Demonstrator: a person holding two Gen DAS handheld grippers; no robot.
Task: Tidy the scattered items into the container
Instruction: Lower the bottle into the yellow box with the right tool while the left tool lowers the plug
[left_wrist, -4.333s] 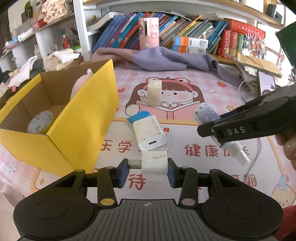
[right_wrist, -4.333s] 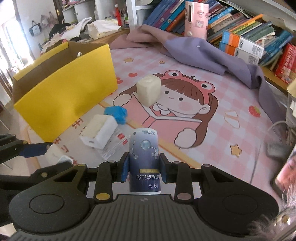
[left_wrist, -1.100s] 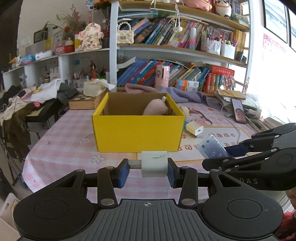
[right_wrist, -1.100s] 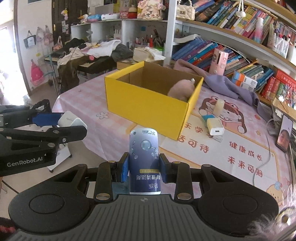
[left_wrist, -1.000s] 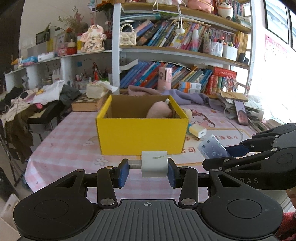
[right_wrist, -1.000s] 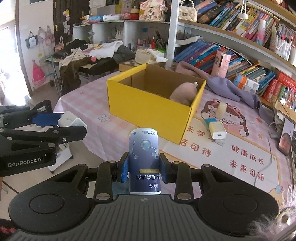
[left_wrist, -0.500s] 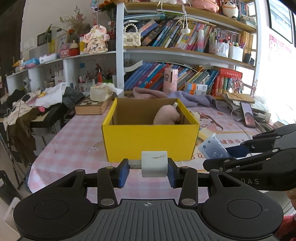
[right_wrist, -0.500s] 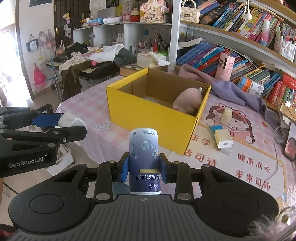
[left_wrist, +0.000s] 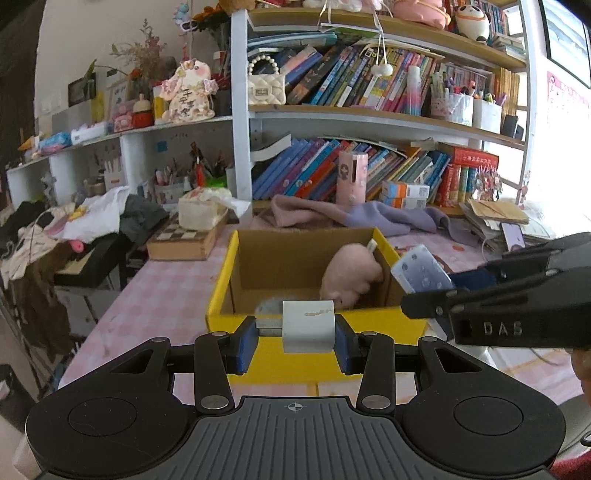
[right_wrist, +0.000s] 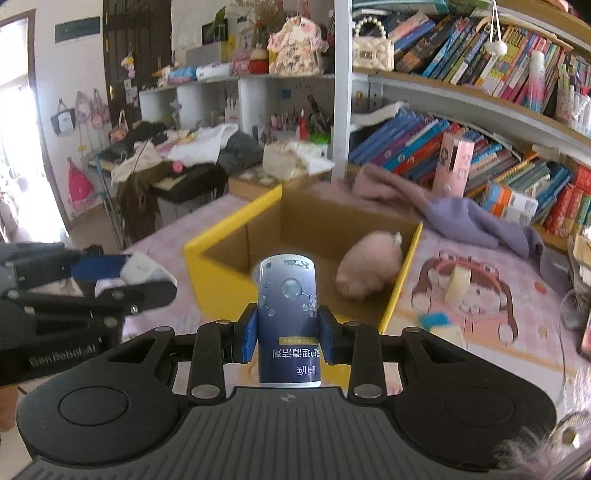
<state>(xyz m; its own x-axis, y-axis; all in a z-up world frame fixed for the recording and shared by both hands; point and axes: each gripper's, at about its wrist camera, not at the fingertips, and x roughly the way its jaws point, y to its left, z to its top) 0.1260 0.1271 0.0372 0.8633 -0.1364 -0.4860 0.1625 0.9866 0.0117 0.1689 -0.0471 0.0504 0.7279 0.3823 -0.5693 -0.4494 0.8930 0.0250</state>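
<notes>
The yellow cardboard box (left_wrist: 310, 328) stands open on the table, with a pink plush toy (left_wrist: 351, 275) inside; it also shows in the right wrist view (right_wrist: 218, 245). My left gripper (left_wrist: 293, 334) is shut on a small white charger block (left_wrist: 308, 326), just before the box's near wall. My right gripper (right_wrist: 286, 339) is shut on a blue tube (right_wrist: 288, 321) and holds it above the box's near corner. The tube also shows in the left wrist view (left_wrist: 421, 271), over the box's right wall. The left gripper with its block shows at the left of the right wrist view (right_wrist: 140, 271).
On the pink cartoon mat (right_wrist: 472, 314) right of the box lie a cream bottle (right_wrist: 456, 286) and a white block with a blue cap (right_wrist: 437, 321). A purple cloth (right_wrist: 461, 216) and bookshelves (left_wrist: 369, 177) stand behind. A cluttered bench (left_wrist: 74, 236) is to the left.
Both grippers have moved forward to the box with their items still held. The box looms much larger, and the blue tube now hangs over its rim.
</notes>
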